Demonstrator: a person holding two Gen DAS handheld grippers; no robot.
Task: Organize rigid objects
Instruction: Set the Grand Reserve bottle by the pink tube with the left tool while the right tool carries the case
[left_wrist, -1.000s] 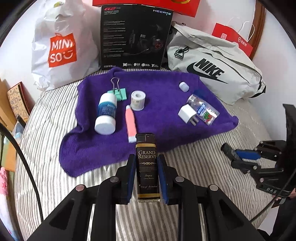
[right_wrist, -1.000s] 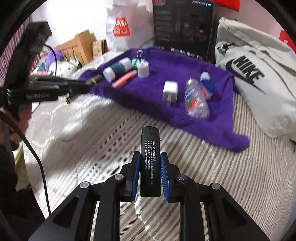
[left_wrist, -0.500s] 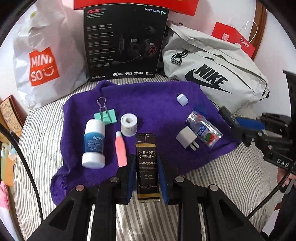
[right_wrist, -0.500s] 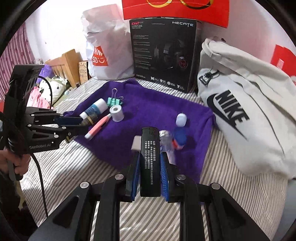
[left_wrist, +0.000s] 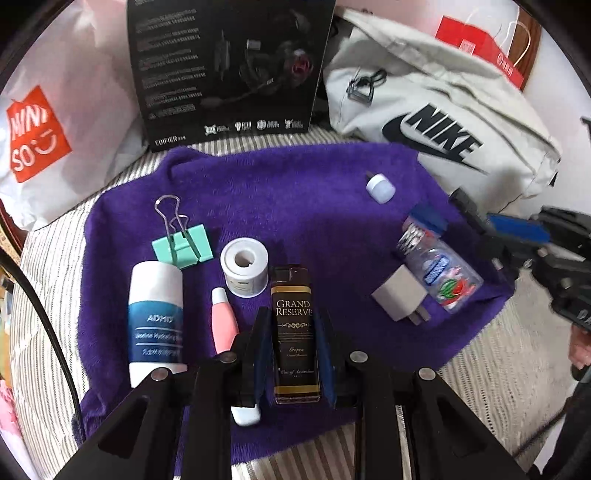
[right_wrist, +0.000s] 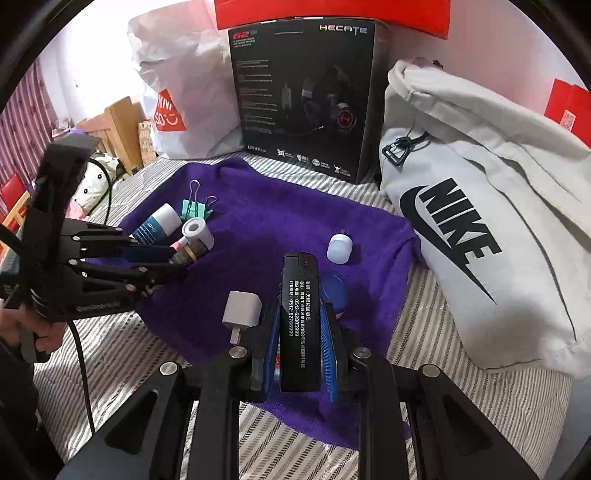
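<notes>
Purple towel under both claws | left gripper pinches Grand Reserve lighter | right gripper pinches black lighter

The pink tube is partly hidden behind the left gripper. In the right wrist view, the clear bottle is mostly covered by the black lighter.

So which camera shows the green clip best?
The left wrist view. There the clip lies in plain sight on the purple towel, with its whole green body and both wire handles visible. The right wrist view shows the clip smaller and farther off, beside the white bottle.
</notes>
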